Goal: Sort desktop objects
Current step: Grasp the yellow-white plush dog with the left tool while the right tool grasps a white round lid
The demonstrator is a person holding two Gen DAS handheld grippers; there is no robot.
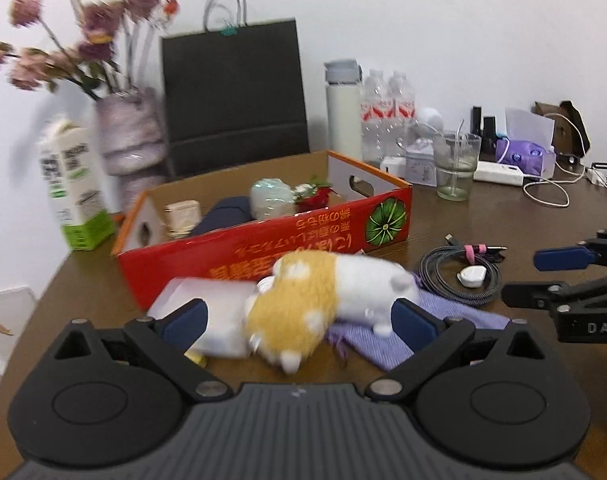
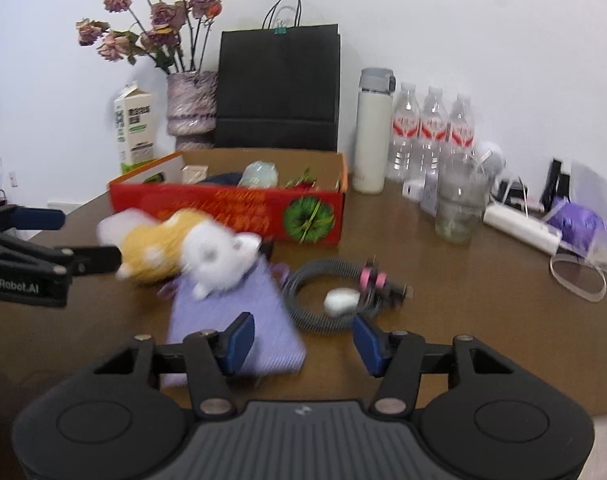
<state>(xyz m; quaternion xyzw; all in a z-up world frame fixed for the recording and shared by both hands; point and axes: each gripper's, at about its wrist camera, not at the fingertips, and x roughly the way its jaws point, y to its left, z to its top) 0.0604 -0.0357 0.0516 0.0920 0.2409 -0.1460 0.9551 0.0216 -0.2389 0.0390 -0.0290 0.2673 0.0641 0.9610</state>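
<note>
A yellow and white plush toy (image 1: 323, 300) (image 2: 191, 248) lies partly on a purple pouch (image 1: 455, 312) (image 2: 239, 320), in front of the red cardboard box (image 1: 263, 240) (image 2: 231, 208). My left gripper (image 1: 299, 320) (image 2: 91, 238) is open wide, with the plush and a white packet (image 1: 215, 308) between its fingers; I see no firm pinch. My right gripper (image 2: 303, 344) (image 1: 521, 276) is open over the pouch's near end, with nothing gripped. A coiled grey cable (image 2: 315, 280) (image 1: 455, 276) with a small white item (image 2: 341, 300) on it lies just beyond the right gripper.
The box holds a dark pouch, a pale green item and a red flower. Behind stand a milk carton (image 2: 135, 124), a vase of dried flowers (image 2: 191, 104), a black paper bag (image 2: 279, 88), a white flask (image 2: 371, 132), water bottles (image 2: 431, 128) and a glass (image 2: 459, 204). A power strip (image 2: 523, 228) lies at right.
</note>
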